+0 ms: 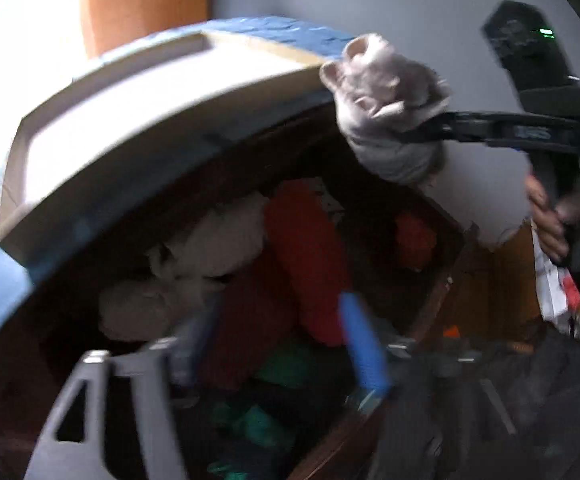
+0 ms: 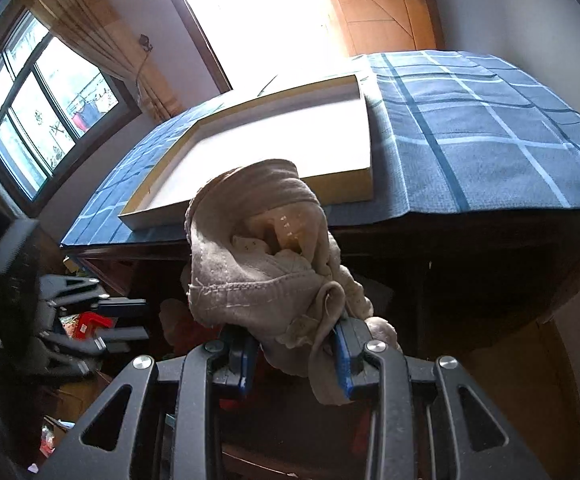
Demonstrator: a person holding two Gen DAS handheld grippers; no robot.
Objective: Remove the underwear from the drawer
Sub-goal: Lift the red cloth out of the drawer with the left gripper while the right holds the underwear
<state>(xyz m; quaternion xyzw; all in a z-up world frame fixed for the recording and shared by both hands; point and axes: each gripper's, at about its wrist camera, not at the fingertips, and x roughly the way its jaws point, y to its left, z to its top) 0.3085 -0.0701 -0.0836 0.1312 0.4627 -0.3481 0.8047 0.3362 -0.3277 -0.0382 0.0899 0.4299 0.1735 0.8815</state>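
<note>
The underwear (image 2: 258,264), a crumpled beige knit bundle with stitched hems, is clamped between the right gripper's (image 2: 295,356) blue pads, held up in front of the dresser's near edge. Behind it a shallow white tray (image 2: 290,136) lies on a blue checked cloth (image 2: 469,128). The left gripper (image 1: 282,344), blurred, stands spread and empty above the open drawer (image 1: 441,280), its red, white and green fabrics hard to tell apart.
</note>
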